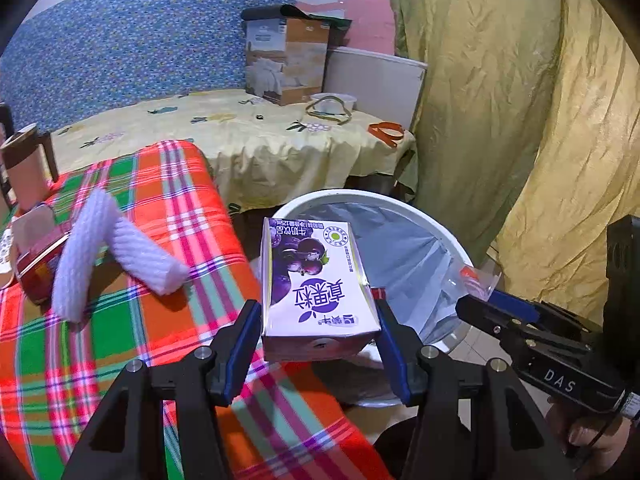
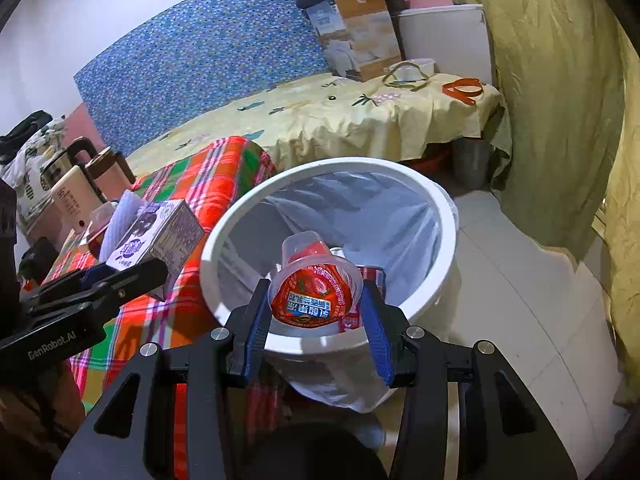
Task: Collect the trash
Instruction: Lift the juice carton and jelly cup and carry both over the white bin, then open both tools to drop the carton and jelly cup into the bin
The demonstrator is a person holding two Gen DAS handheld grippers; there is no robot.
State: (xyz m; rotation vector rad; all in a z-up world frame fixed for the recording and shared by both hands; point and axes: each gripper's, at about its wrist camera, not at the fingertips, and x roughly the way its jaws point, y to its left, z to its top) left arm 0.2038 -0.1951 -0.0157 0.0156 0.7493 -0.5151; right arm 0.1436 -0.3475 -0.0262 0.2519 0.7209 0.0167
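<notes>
My left gripper [image 1: 318, 320] is shut on a purple and white drink carton [image 1: 316, 284] and holds it above the table edge, beside the white bin [image 1: 400, 204]. The carton also shows in the right wrist view [image 2: 160, 236]. My right gripper [image 2: 314, 308] is shut on a clear jelly cup with a red lid [image 2: 314, 292] and holds it over the near rim of the bin [image 2: 444, 240], which has a pale liner. The right gripper [image 1: 480, 312] shows at the right of the left wrist view, with the cup [image 1: 474, 276] over the bin.
A plaid cloth [image 1: 168, 216] covers the table, with two white foam sleeves [image 1: 112, 256], a red box [image 1: 36, 268] and a pink mug [image 1: 24, 168]. A bed with a yellow sheet [image 1: 248, 136] and a cardboard box [image 1: 284, 60] lies behind. A yellow curtain [image 1: 520, 120] hangs at the right.
</notes>
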